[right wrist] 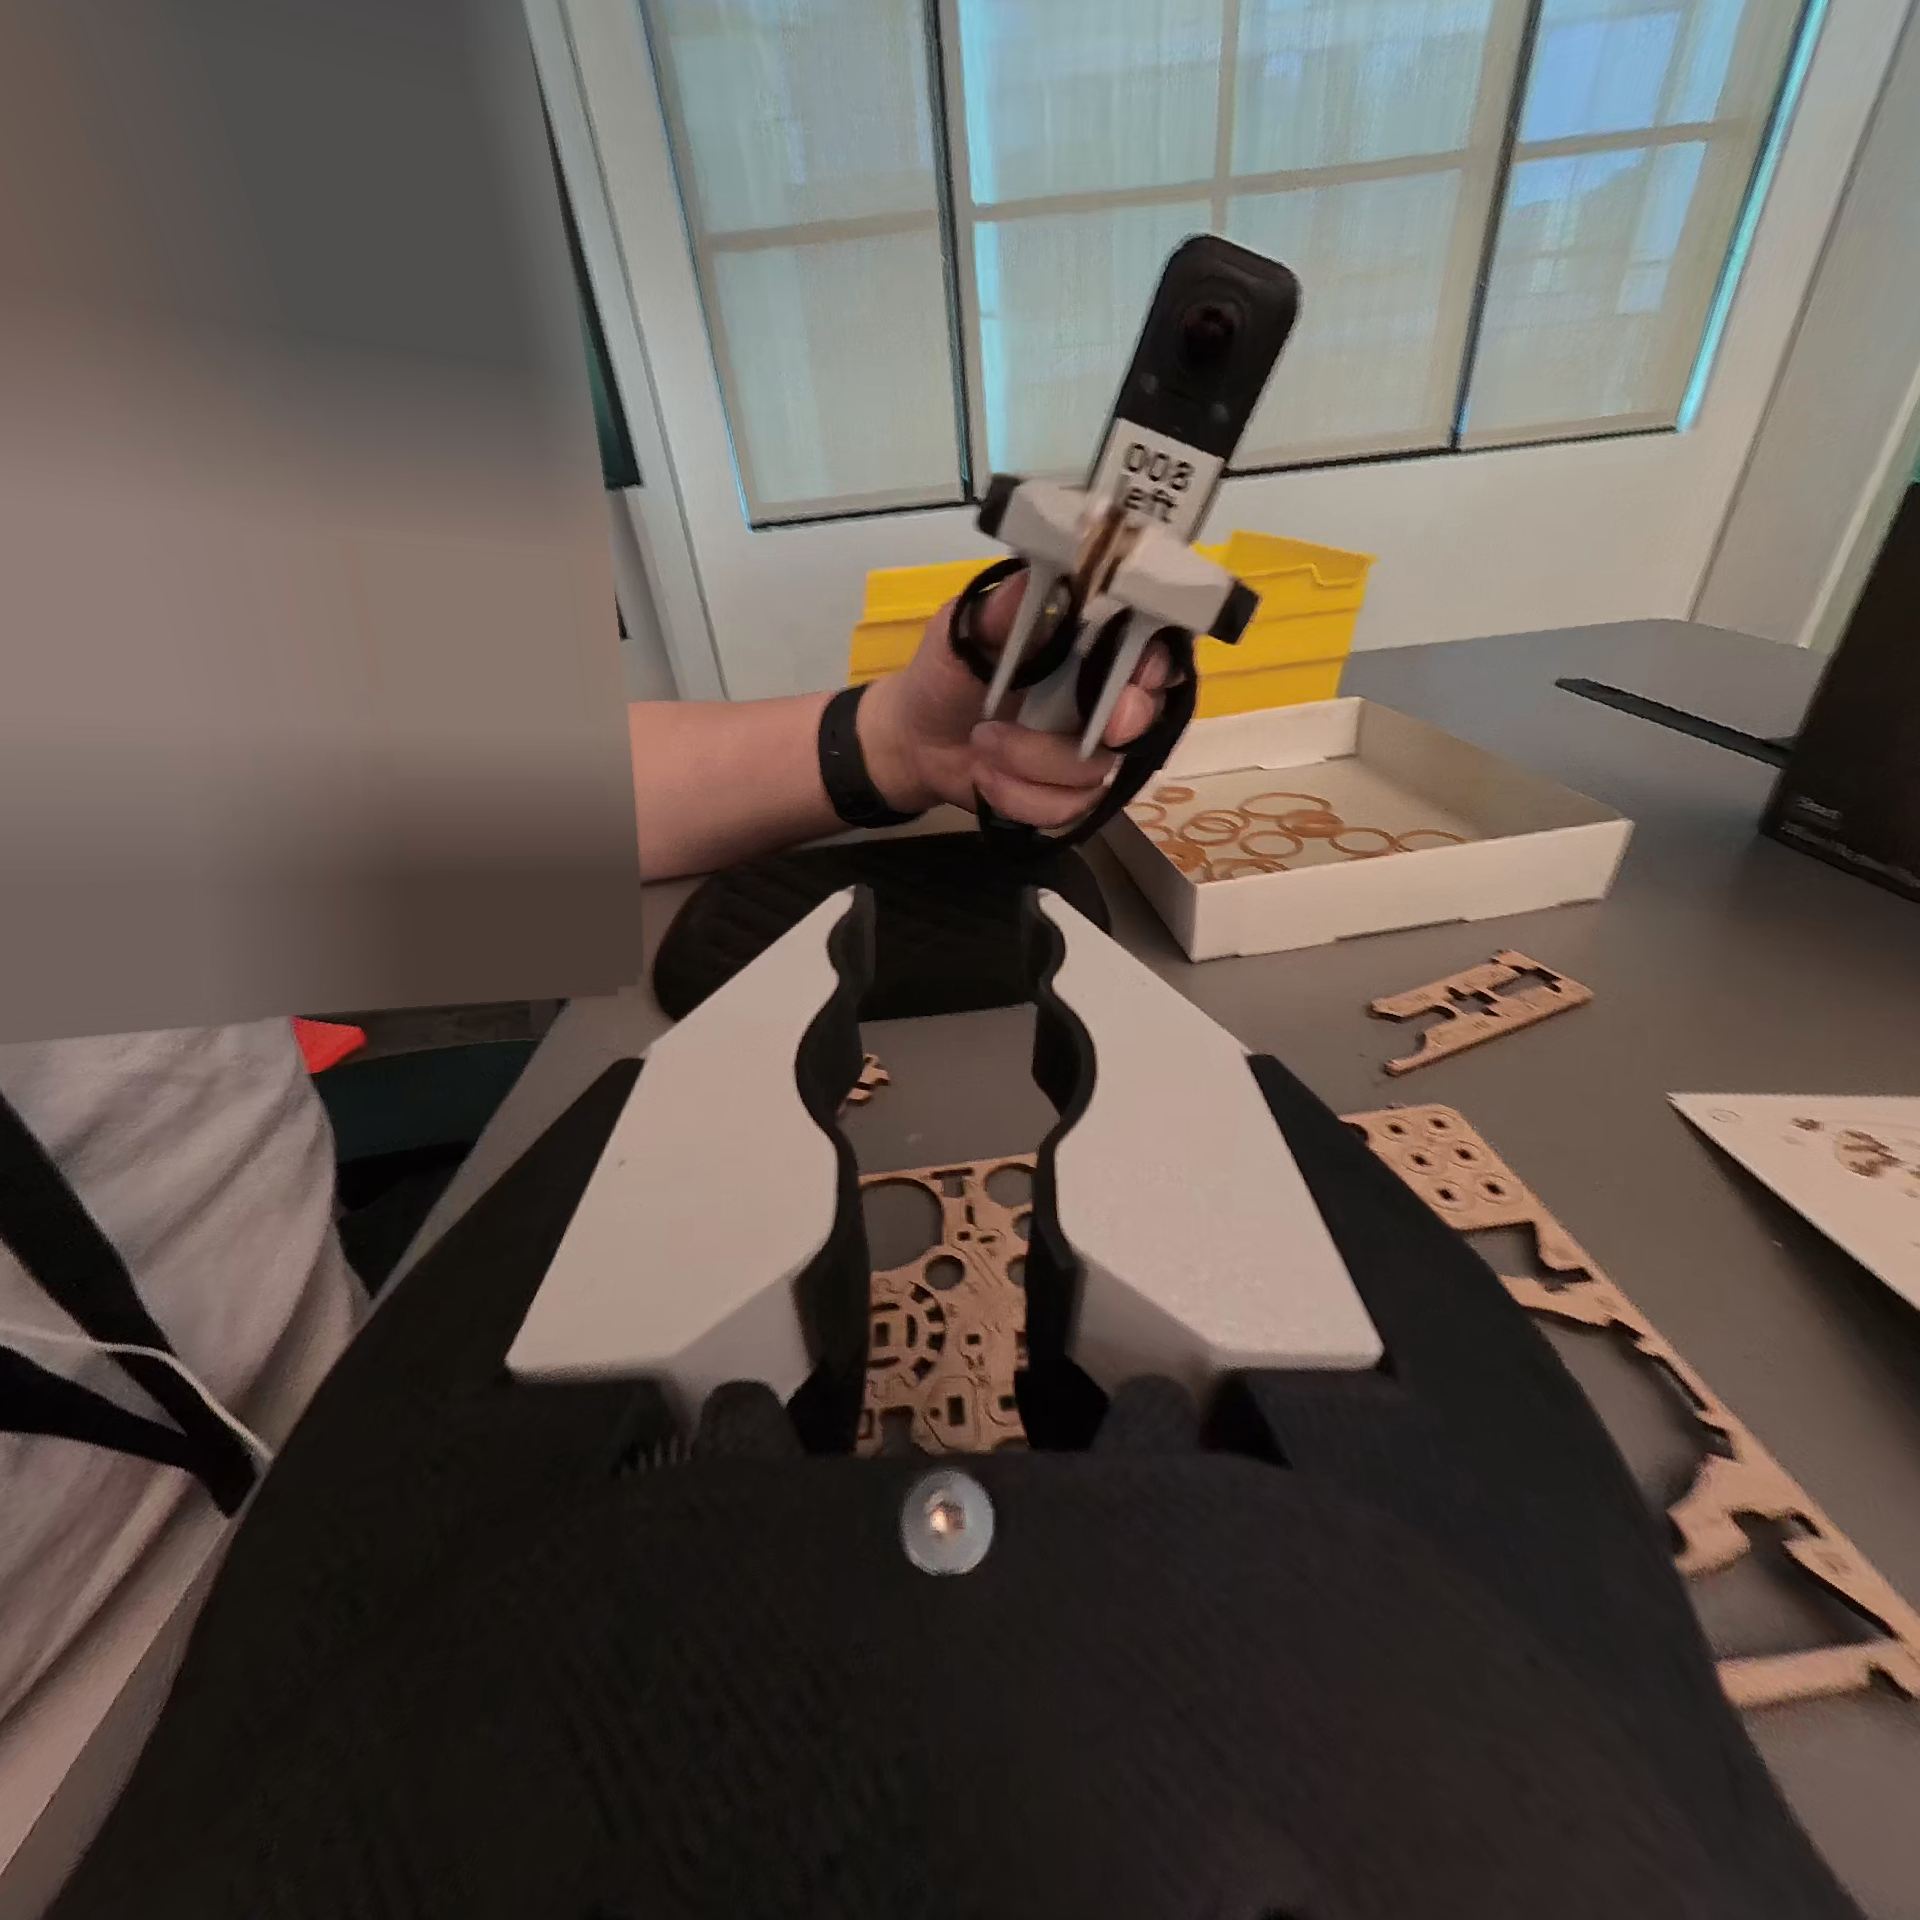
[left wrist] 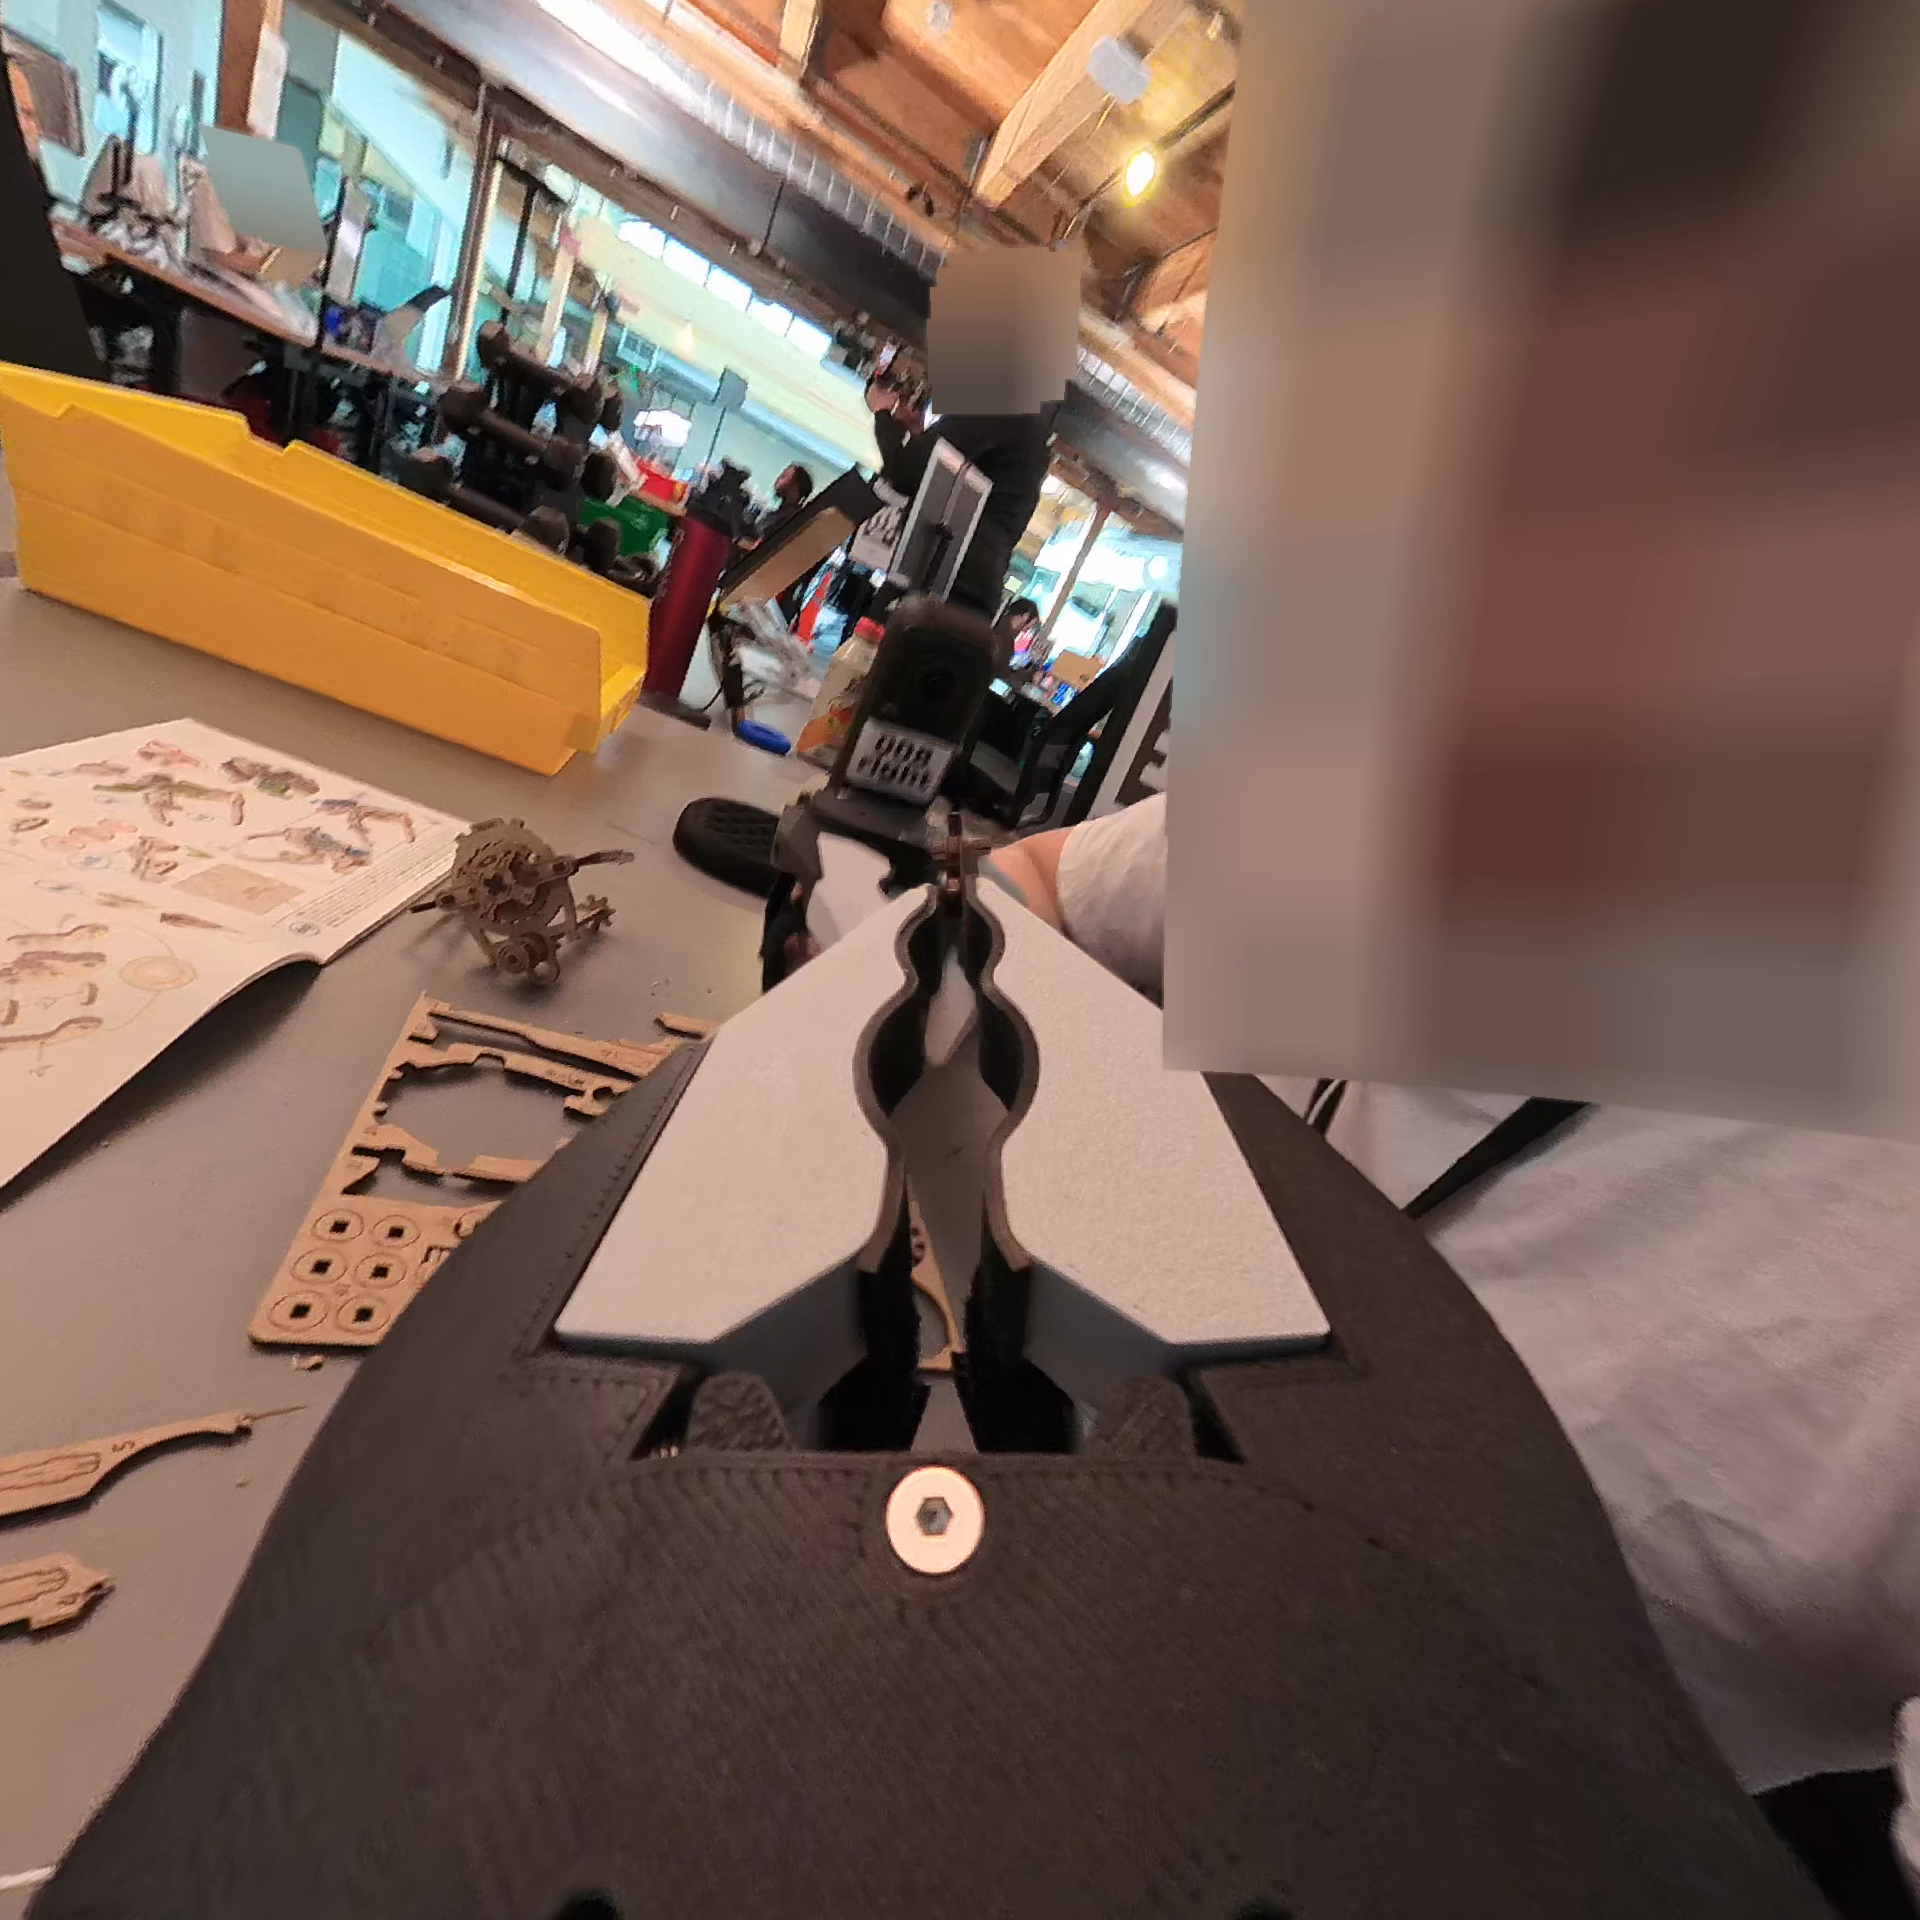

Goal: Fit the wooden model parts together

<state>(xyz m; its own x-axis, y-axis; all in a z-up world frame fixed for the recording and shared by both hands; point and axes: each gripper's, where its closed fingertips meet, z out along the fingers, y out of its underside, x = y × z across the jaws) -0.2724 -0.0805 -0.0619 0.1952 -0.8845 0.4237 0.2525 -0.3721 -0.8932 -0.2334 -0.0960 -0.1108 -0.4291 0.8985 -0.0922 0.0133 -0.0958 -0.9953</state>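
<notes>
My left gripper (left wrist: 948,909) is raised off the table and shut on a small wooden part (left wrist: 952,854) that sticks out past its tips. The right wrist view shows this gripper (right wrist: 1103,561) held up in a hand, with the part (right wrist: 1093,538) pinched between its tips. My right gripper (right wrist: 945,925) is open and empty, low over a cut-out wooden sheet (right wrist: 935,1309), facing the left one. Its camera body (left wrist: 920,686) shows beyond the left tips. A partly built wooden model (left wrist: 520,904) stands on the grey table (left wrist: 156,1299).
Punched wooden sheets (left wrist: 447,1143) and loose pieces (right wrist: 1486,1003) lie on the table beside an open instruction booklet (left wrist: 156,883). A yellow bin (left wrist: 312,561) stands behind. A white box of rings (right wrist: 1351,842) stands at right. A person sits close, partly under blur patches. Spacing between my two grippers at the tips: around 7 centimeters. About 20 centimeters separates my right fingertips from the partly built wooden model (left wrist: 520,904).
</notes>
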